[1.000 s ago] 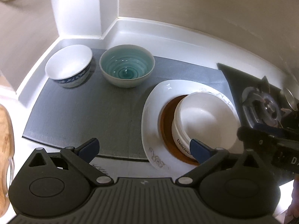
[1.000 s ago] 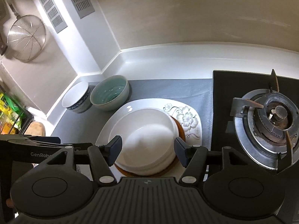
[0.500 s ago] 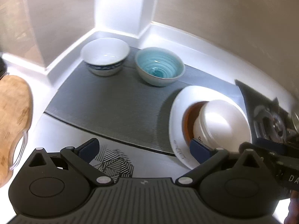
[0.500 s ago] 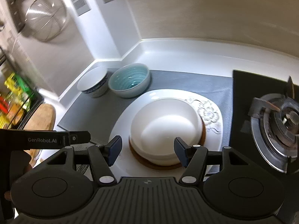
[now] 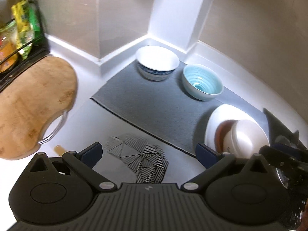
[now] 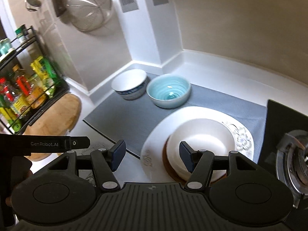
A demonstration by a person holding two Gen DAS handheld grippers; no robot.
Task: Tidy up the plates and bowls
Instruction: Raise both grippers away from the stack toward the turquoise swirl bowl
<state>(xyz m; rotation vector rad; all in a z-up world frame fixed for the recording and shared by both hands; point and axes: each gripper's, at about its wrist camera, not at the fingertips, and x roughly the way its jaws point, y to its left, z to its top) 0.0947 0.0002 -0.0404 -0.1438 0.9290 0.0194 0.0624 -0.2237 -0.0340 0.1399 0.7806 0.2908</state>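
Note:
On the grey mat point(image 5: 154, 107) stand a white bowl with a blue band point(image 5: 156, 62) and a teal ribbed bowl point(image 5: 202, 81), side by side at the back corner. To their right a white flowered plate point(image 6: 240, 134) carries a brown plate point(image 6: 166, 165) with a white bowl point(image 6: 200, 140) on top; this stack also shows in the left wrist view point(image 5: 242, 134). My left gripper point(image 5: 149, 153) is open and empty, above the counter in front of the mat. My right gripper point(image 6: 152, 155) is open and empty, just in front of the stack.
A wooden cutting board point(image 5: 32, 104) leans at the left beside a black rack of bottles point(image 6: 21, 88). A black patterned trivet point(image 5: 140, 154) lies on the white counter. A gas burner point(image 6: 294, 165) is at the right. A strainer point(image 6: 89, 9) hangs on the wall.
Both grippers have pulled back and swung left, away from the stack. The bowls and plates have stayed in place. Both grippers remain open.

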